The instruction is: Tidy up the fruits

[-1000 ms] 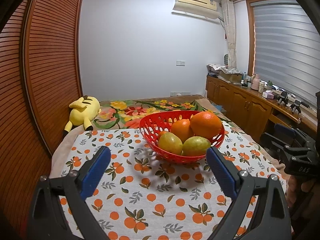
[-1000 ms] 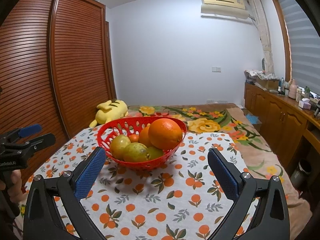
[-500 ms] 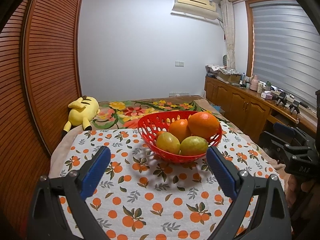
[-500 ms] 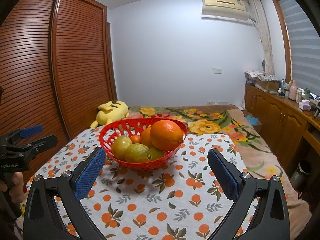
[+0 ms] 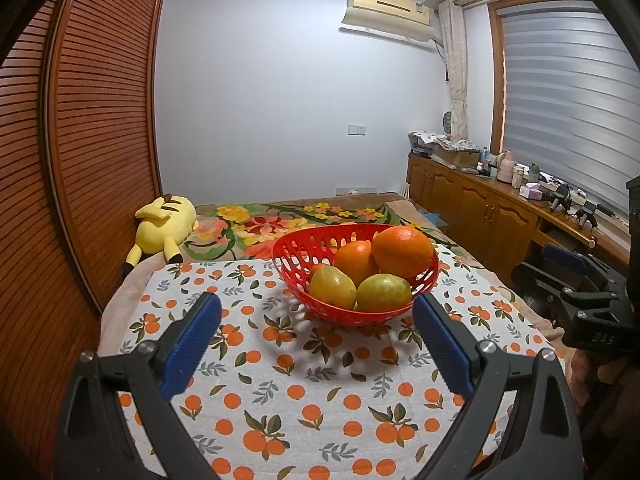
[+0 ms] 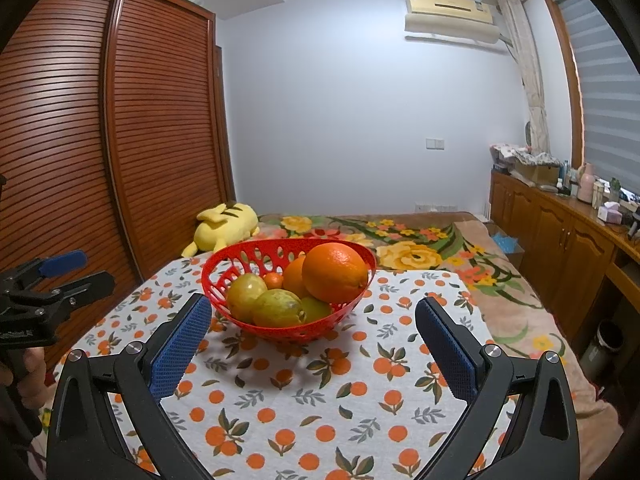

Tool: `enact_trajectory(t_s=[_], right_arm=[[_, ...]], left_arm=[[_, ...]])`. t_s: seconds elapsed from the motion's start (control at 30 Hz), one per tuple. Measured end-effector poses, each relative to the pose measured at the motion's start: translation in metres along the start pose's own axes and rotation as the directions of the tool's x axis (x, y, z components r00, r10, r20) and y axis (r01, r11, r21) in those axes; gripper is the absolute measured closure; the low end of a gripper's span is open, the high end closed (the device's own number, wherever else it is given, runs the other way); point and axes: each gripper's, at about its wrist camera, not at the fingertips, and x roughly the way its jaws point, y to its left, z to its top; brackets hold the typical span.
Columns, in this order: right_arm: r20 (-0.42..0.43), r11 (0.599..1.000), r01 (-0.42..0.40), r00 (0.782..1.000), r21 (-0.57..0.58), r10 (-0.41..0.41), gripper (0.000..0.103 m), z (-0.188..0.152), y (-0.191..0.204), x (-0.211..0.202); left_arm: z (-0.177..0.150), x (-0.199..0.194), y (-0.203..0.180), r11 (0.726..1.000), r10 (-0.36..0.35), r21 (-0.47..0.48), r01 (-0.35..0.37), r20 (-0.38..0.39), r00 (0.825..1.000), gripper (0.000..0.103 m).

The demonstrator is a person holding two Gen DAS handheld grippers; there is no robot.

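Observation:
A red perforated basket [image 5: 296, 256] [image 6: 224, 268] stands on the orange-print tablecloth [image 5: 304, 392]. It holds a large orange [image 5: 402, 252] [image 6: 335, 272], a smaller orange [image 5: 354, 262], two yellow-green pears [image 5: 332, 287] [image 5: 383, 293] and a tiny orange fruit [image 6: 273, 280]. My left gripper [image 5: 317, 328] is open, empty and short of the basket. My right gripper [image 6: 313, 330] is open too, with nothing between its blue pads [image 6: 180, 344], just in front of the basket. Each gripper shows at the edge of the other's view.
A yellow plush toy [image 5: 164, 226] lies behind the cloth on a floral blanket [image 5: 280, 224]. A slatted wooden wardrobe [image 5: 80, 160] lines the left. A wooden cabinet [image 5: 480, 216] with small items runs along the right. A hand [image 6: 28, 376] holds the left gripper's handle.
Both grippers have drawn back slightly from the basket, which sits a bit smaller and higher in both views. Both remain open and empty.

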Motion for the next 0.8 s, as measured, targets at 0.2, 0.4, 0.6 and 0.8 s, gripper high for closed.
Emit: enact_trajectory(t_s=[0.2,0.4,0.6,0.8], right_arm=[[-0.001,1.0,0.0,1.0,-0.001,0.0,0.0,-0.0003,0.0,0.0],[-0.001,1.0,0.0,1.0,0.0,0.0,0.0,-0.0005,-0.0001,-0.0001],[0.0,1.0,0.0,1.0,-0.001,0.0,0.0,-0.0006,-0.0002,-0.0001],[0.0,1.0,-0.001,1.0,-0.001,0.001,0.0,-0.0008,-0.0002,-0.0001]], left_arm=[[0.0011,-0.0022,-0.0019,1.0,-0.004,0.006,0.004,0.008,1.0,0.006],[0.0013,-0.0029,-0.0019,1.0,-0.005,0.006,0.005,0.009,1.0,0.006],[0.0018,-0.0038,-0.0023,1.0,-0.004,0.005,0.004,0.011,1.0,0.006],[0.0027,-0.0038,-0.0019,1.0,-0.001,0.004,0.001,0.011,1.0,0.006]])
